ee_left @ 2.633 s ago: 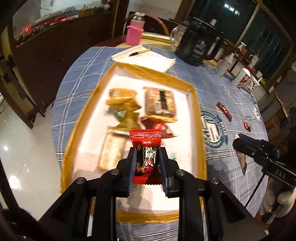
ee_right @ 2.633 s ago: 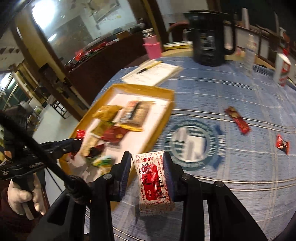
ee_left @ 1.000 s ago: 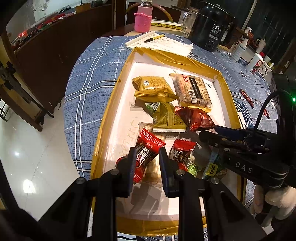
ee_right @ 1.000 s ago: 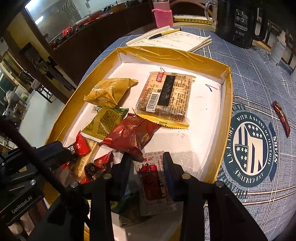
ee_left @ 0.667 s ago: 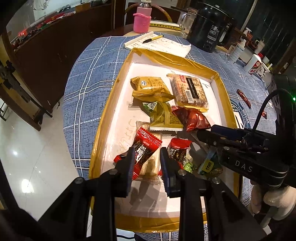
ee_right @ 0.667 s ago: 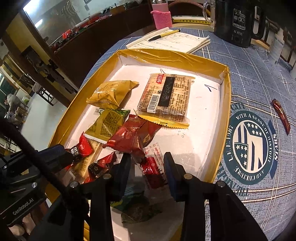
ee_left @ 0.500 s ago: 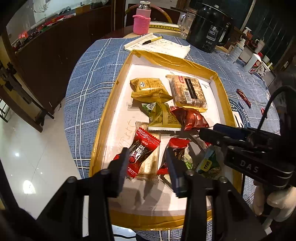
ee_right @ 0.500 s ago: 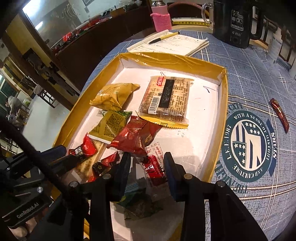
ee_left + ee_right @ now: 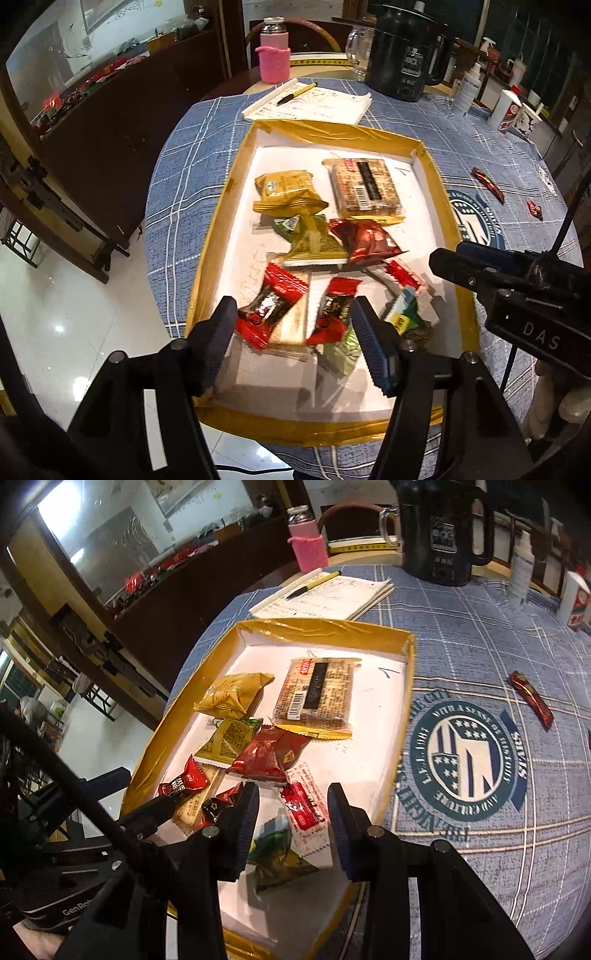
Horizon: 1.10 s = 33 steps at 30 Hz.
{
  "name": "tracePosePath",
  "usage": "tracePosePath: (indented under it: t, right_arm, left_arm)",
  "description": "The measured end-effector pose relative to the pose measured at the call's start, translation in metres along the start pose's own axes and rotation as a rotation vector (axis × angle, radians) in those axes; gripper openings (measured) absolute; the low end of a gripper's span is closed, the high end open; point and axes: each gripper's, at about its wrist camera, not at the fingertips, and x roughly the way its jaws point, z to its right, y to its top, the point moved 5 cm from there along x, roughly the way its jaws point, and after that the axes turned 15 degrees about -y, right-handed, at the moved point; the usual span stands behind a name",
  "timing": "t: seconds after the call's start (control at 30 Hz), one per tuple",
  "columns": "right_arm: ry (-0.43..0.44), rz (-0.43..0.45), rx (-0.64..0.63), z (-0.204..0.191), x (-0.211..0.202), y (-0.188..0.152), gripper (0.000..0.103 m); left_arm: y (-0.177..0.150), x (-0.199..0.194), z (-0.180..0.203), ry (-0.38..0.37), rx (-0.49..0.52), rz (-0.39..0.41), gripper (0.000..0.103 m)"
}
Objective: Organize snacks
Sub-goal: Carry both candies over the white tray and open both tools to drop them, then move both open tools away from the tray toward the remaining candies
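letting go: the left gripper (image 9: 295, 332) has its jaws opening over the near end of the tray (image 9: 207, 273), and nothing is pinched between them.
left snack: the red candy (image 9: 271, 304) lies flat in the tray, free of the pads, at about 7 o'clock of the tray's middle.
right fingers: the right gripper (image 9: 291, 823) has its jaws a bit apart, and they press on nothing.
right snack: the white and red packet (image 9: 304, 808) lies in the tray below them, at about 5 o'clock of the tray's middle.
pile: many snacks sit close together at the near end, some on top of others.
still out: a long red bar (image 9: 532, 699) and a small red candy (image 9: 535, 208) lie on the blue cloth (image 9: 480, 635), well apart from the tray, out at 3 o'clock.
risk one: a finger could catch a wrapper as it lifts and flick a snack over the low gold rim.
risk two: the two grippers are near each other over the same corner, so they could bump.
risk three: the cable by the right gripper could drag across the pile.
risk four: reaching for the long red bar, an arm could knock the black kettle (image 9: 443, 531) or the white bottle (image 9: 521, 568) at 12 o'clock.
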Motion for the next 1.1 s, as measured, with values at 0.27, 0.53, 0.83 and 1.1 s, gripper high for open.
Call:
tracePosePath:
  t: [0.27,0.53,0.83,1.1]
  right_arm:
    - [0.016,0.025,0.058,0.023,-0.017,-0.009,0.039]
    - [0.054,0.038,0.11,0.047,-0.027,-0.02,0.039]
    - [0.107,0.045,0.144,0.073,-0.032,-0.027,0.041]
    - [0.101,0.031,0.181,0.126,-0.033,-0.037,0.041]
  left_arm:
    - [-0.002,-0.008,0.025,-0.002,0.037,-0.012,0.065]
    - [-0.007,-0.019,0.052,0.041,0.091,-0.021,0.065]
    - [-0.012,-0.021,0.084,0.093,0.121,-0.039,0.065]
    - [-0.012,-0.007,0.127,0.093,0.145,-0.057,0.065]
